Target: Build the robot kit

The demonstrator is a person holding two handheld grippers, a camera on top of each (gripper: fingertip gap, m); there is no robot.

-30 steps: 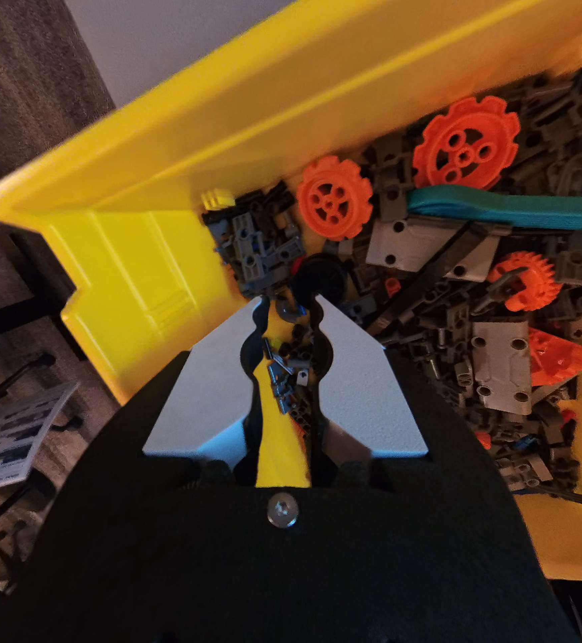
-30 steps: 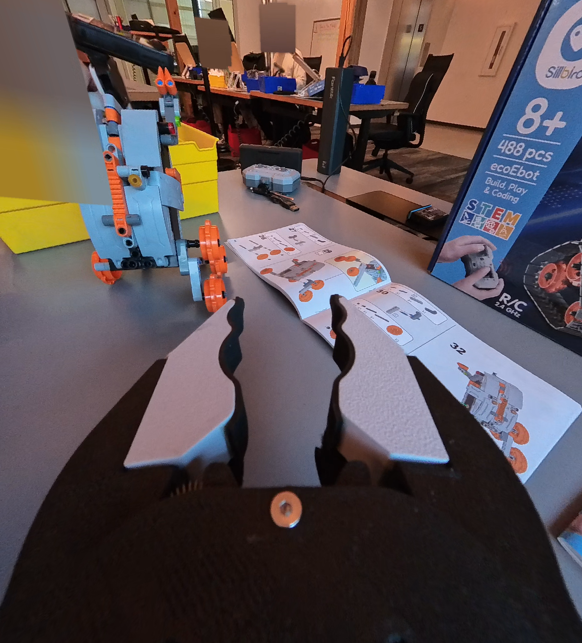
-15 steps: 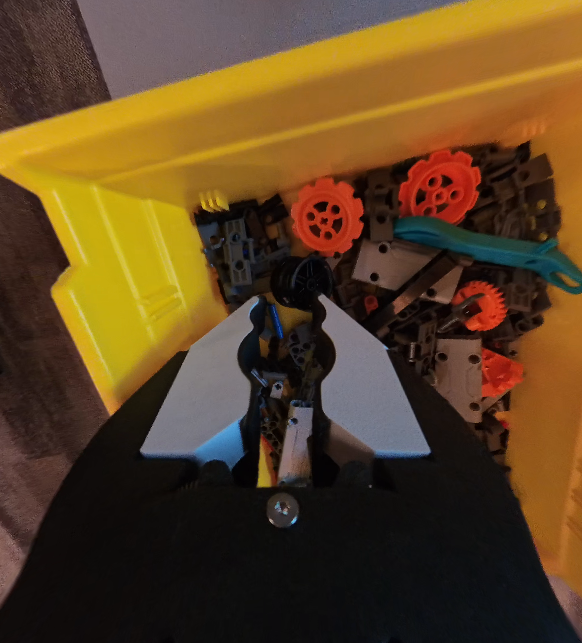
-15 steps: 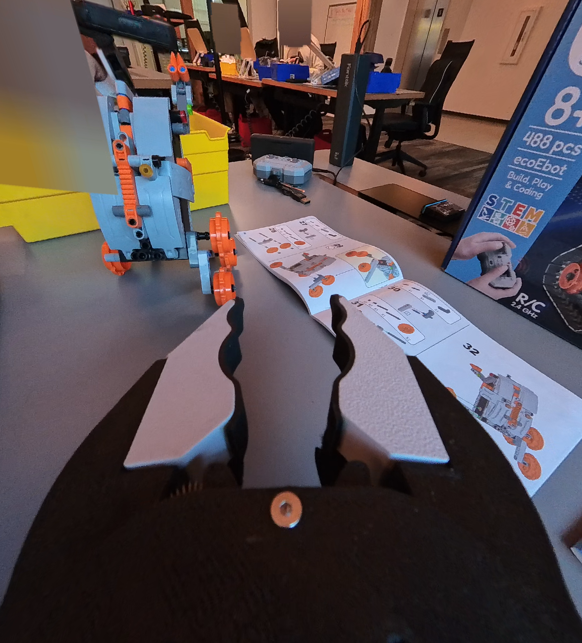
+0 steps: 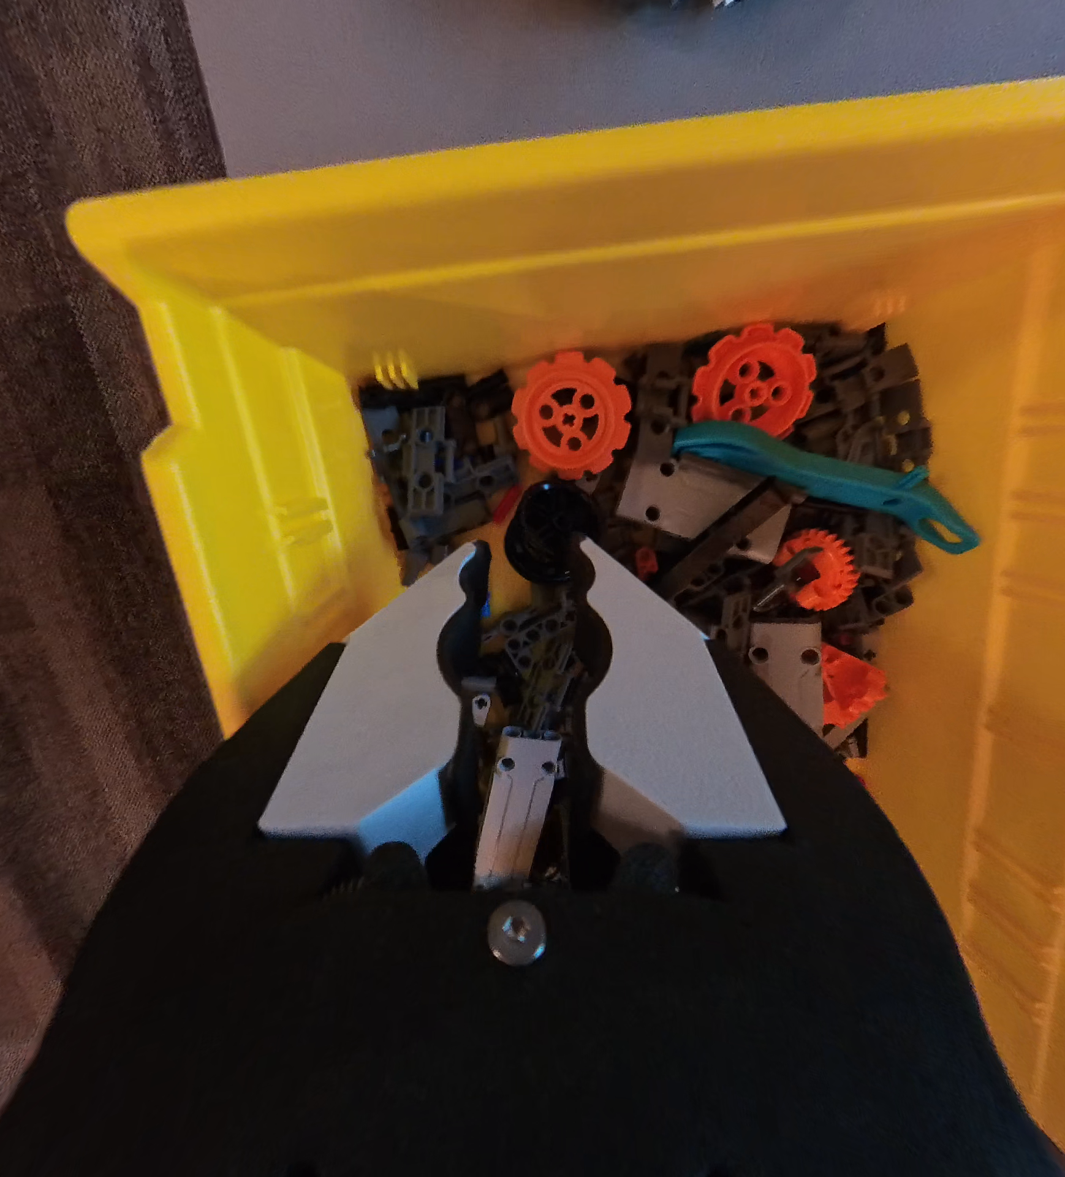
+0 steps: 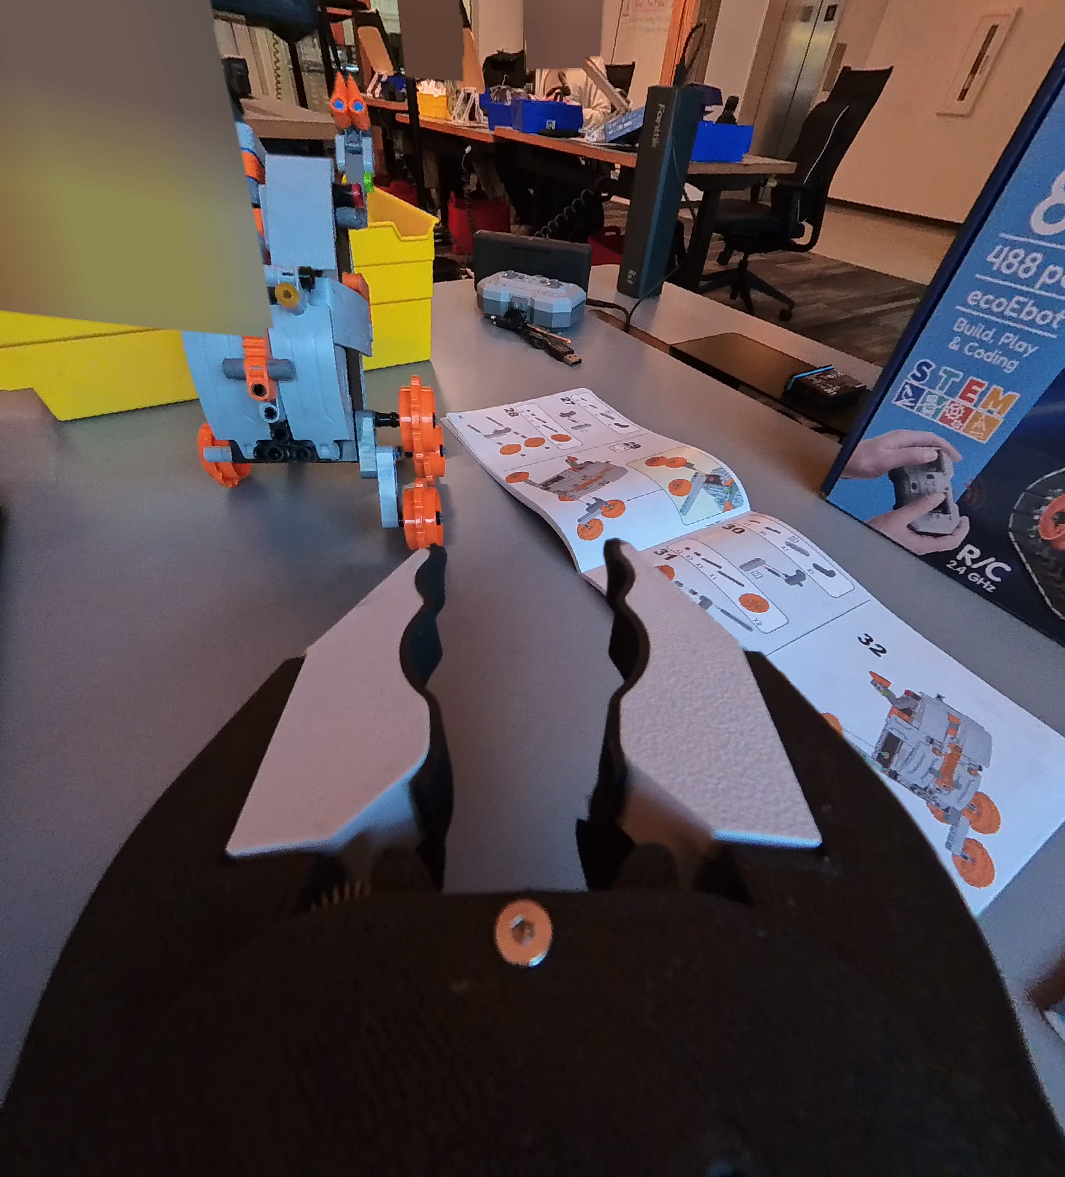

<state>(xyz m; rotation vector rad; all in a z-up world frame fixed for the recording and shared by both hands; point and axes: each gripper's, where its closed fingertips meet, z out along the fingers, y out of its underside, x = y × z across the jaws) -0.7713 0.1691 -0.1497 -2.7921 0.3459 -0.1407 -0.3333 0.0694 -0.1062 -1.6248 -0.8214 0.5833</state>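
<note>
My left gripper hangs open and empty over a yellow bin of loose building parts. Its tips are just over a black spoked wheel lying in the pile. Two orange toothed wheels lie behind it, a teal tool to the right, and grey panels and dark small pieces all round. My right gripper is open and empty, low over a grey table. Its left fingertip is close to the orange wheels of a grey and orange model that stands upright.
An open instruction booklet lies right of my right gripper. A tall blue box stands at the far right. Yellow bins stand behind the model, a grey controller with a cable farther back. Brown carpet lies left of the bin. There is about 45 centimeters between the tips of the two grippers.
My left gripper has drawn back and up from the bin, so more of the bin shows. My right gripper has moved a little nearer to the model. Both stay open.
</note>
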